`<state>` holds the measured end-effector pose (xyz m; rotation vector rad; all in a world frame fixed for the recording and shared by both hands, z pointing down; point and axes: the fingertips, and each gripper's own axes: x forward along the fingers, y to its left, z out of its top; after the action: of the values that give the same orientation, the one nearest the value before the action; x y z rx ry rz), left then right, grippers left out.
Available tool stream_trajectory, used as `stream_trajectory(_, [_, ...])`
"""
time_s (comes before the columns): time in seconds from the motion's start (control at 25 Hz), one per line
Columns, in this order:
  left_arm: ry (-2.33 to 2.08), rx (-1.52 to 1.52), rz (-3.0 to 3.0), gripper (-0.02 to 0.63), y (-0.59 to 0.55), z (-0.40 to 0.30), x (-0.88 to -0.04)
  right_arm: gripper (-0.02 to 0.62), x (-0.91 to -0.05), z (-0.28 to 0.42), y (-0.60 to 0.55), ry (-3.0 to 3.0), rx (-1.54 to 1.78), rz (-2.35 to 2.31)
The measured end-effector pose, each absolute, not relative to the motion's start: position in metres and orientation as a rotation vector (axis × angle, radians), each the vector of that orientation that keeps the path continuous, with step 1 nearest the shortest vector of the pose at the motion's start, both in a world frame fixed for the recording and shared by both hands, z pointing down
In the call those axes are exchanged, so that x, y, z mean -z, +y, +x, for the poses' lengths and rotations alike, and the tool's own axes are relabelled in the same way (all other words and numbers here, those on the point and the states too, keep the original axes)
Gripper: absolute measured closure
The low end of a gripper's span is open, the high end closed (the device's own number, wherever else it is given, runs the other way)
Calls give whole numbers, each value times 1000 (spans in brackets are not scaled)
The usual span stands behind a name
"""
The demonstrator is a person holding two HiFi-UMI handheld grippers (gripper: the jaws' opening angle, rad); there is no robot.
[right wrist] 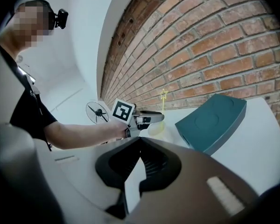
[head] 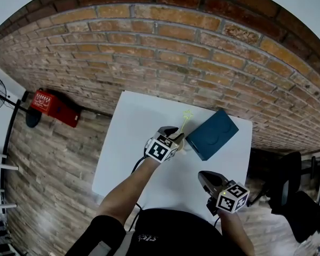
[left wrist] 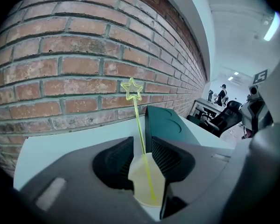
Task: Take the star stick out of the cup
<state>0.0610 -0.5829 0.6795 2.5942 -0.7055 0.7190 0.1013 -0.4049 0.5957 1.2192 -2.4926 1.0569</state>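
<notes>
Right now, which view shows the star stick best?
Left gripper view: the star stick shows whole and close, star to foot inside the cup. Head view shows it small and faint; right gripper view, only tiny and far.

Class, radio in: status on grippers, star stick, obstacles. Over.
Left gripper open, jaws either side of the cup. Right gripper open, empty. Star stick standing in cup, not yet out. Teal box close beside cup; nothing above stick.
</notes>
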Motion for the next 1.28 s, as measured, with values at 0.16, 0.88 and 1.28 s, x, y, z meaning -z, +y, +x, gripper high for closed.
stream_trajectory(0.16, [-734, -794, 2617, 517, -585, 62, -686, 594, -595, 111, -397, -2495, -1069, 1216])
stream_trajectory(0.88, [-919, -739, 2545, 584, -575, 66, -641, 594, -591, 170, -345, -2541, -1132, 1281])
stream_trajectory(1.28, [-1082, -601, 2627, 585, -538, 59, -527, 594, -568, 211, -364, -2666, -970, 1223])
